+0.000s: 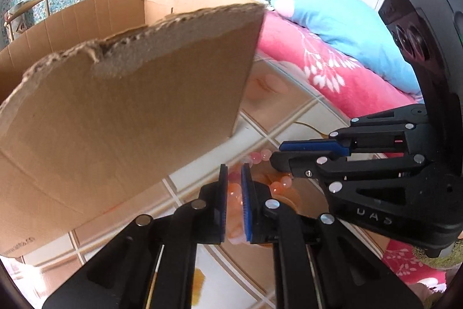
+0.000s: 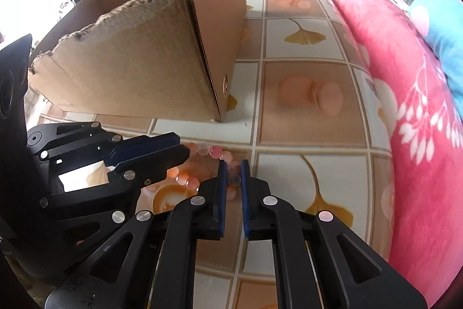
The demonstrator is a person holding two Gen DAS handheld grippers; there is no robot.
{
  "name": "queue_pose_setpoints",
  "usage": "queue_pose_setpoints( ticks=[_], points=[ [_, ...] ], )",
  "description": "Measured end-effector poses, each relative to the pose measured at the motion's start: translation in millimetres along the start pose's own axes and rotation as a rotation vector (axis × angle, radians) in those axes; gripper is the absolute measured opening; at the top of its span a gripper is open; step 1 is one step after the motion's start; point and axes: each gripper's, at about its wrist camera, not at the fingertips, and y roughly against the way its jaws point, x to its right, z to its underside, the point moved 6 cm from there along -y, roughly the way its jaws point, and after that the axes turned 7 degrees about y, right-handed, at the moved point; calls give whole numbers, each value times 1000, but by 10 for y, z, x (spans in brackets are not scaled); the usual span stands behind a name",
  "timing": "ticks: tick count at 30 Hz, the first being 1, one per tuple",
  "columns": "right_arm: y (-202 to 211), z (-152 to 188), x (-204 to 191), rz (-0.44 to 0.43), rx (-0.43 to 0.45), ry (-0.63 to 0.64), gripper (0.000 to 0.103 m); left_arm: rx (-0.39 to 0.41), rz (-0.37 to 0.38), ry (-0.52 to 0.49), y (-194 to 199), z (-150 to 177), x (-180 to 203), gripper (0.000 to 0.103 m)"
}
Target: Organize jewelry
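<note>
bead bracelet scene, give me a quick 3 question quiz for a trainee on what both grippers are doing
1. True or false: the left gripper has pink beads of the bead bracelet between its fingers.
2. Which thing stands on the table just beyond the bracelet?
A. a glass jar
B. a cardboard box
C. a metal tray
3. Fill in: the right gripper has its fingers either side of the bracelet's ____.

Key:
1. True; beads show between its blue pads in the left wrist view.
2. B; its top edge is torn.
3. beads; whether it grips them firmly cannot be told.
</note>
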Motion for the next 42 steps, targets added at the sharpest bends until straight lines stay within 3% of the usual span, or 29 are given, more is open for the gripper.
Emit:
queue_pose_setpoints(
  ticks=[5,8,14,17,20,25,29,34,37,39,42],
  points=[
    [350,-35,-78,14,63,13,7,34,50,20,273,-6,94,8],
    [679,-176,-153,25,137,48,7,102,70,17,604,-118,142,8],
    [1307,-805,-419,37,337,204,7,307,30,-55,1430,-561,149,8],
    [1302,-1169,-446,23,367,289,7,355,-4,-50,1575,-809,22,8],
    [1075,-1425,-411,-46,292,324,7,293,16,36,1423,-1001,-290,9],
    [482,-1593,-339,-129,70,382,7,64,124,253,787,-1068,-760,8],
    [168,-1581,-366,-109,-66,473,7,-42,156,320,501,-1008,-877,9],
    [-69,-1486,-426,-46,-201,578,9,-143,168,319,297,-957,-823,9],
    [-69,-1507,-458,-37,-219,609,19,-167,163,311,249,-933,-798,9],
    [-11,-1532,-459,-30,-199,601,23,-173,153,319,229,-923,-830,14],
    [142,-1609,-421,-26,-134,554,42,-118,137,312,361,-925,-879,21]
  ],
)
